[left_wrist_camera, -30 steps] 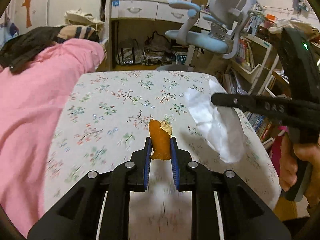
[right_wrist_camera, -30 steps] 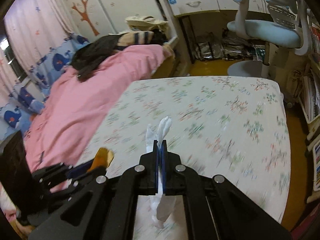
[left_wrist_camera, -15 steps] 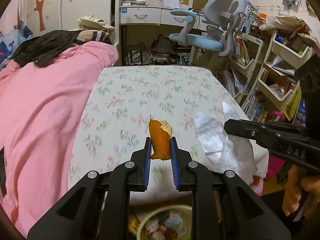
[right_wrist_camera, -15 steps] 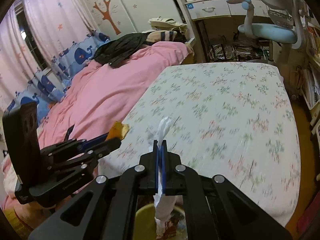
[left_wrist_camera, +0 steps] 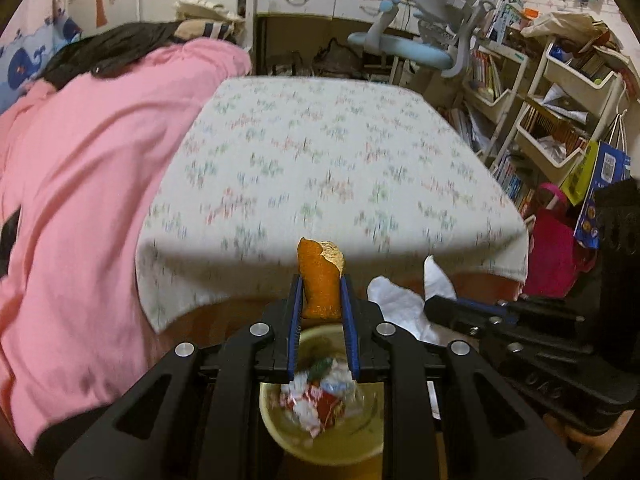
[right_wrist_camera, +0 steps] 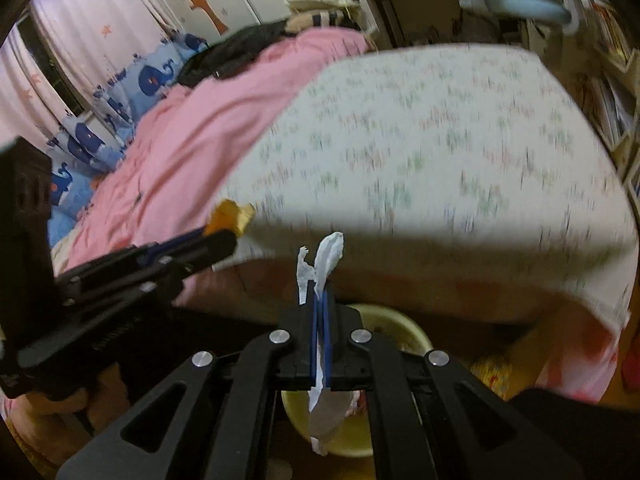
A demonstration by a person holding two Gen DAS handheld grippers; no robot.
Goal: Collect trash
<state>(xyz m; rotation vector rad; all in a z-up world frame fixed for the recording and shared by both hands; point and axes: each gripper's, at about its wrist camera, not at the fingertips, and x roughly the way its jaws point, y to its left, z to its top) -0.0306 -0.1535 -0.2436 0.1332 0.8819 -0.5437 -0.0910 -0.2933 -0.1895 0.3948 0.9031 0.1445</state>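
Left gripper [left_wrist_camera: 320, 300]: pitched down and forward, its blue-padded fingers [left_wrist_camera: 295, 320] clamped on a piece of orange peel [left_wrist_camera: 320, 280] that stands upright between them.
Right gripper [right_wrist_camera: 320, 312]: pitched down likewise, pads pressed together on a white tissue [right_wrist_camera: 326, 256] (its ends poke out above and hang below the fingers).
Relation: the two grippers sit side by side, near each other but apart, each visible in the other's view.
Left hand [right_wrist_camera: 60, 412]: only partly visible, wrapped around the left gripper's handle.
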